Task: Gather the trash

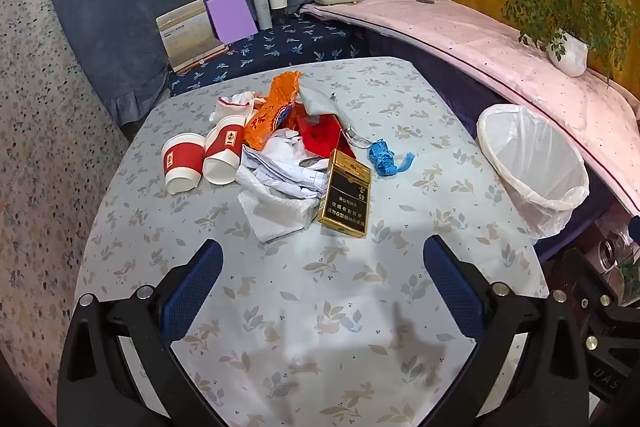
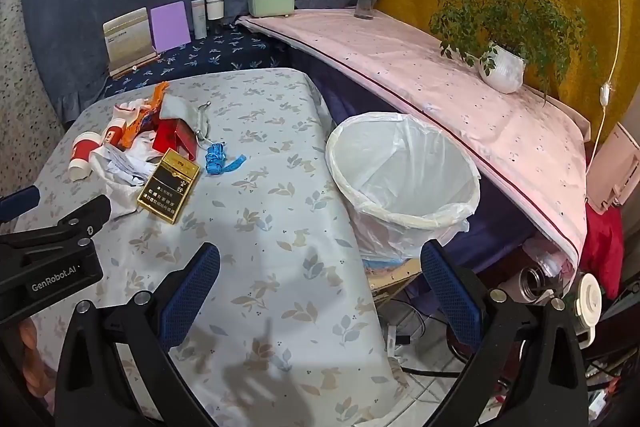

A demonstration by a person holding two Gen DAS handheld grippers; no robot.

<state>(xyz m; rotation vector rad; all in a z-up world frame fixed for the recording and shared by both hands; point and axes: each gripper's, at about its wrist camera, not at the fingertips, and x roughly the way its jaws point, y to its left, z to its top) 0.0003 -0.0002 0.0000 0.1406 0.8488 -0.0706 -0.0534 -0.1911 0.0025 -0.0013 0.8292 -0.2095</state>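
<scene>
Both the left gripper [image 1: 322, 267] and right gripper [image 2: 320, 267] keep fingers released, empty, above bare leaf-patterned surface [image 1: 320, 307]. Left of the white-lined round bin [image 2: 404, 171] lies the trash pile with gold-black box [image 1: 347, 195]; the bin stands beside the surface edge.

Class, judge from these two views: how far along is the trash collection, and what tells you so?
Done: nothing visible; the lined bin looks empty. In hand: nothing; the left gripper and right gripper are both open and empty. Left: the whole pile on the table, including paper cups, gold box, orange wrapper and blue scrap.
</scene>
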